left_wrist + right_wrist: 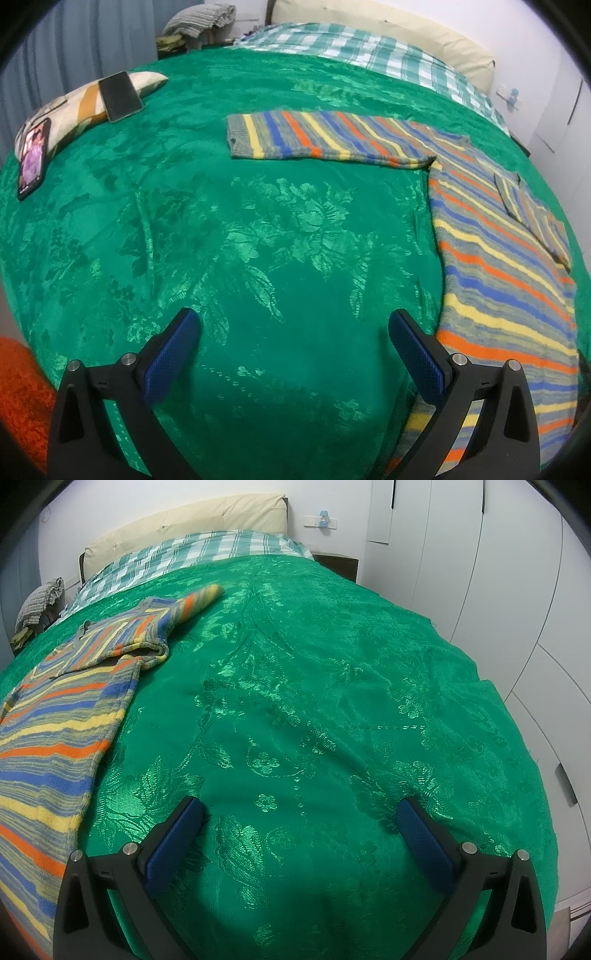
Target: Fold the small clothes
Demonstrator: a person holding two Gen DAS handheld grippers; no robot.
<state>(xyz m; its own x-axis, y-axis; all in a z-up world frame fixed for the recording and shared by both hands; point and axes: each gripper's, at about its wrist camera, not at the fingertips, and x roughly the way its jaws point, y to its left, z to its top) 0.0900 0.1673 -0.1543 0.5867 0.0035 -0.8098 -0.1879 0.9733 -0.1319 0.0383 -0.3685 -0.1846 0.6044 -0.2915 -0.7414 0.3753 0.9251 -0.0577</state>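
Phones (120, 96) (left wrist view only) beside sweater (498, 258)

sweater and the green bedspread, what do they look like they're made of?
Striped sweater: looks like soft knit yarn, matte, with ribbed cuff and hem; the fibre can't be told. Green bedspread: seems a woven jacquard, satin-like, with floral motifs catching glare against duller ground.

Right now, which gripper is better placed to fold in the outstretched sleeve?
Probably left. The left gripper is open, facing the flat sleeve. The right gripper is open over the green bedspread, on the sweater's far side.
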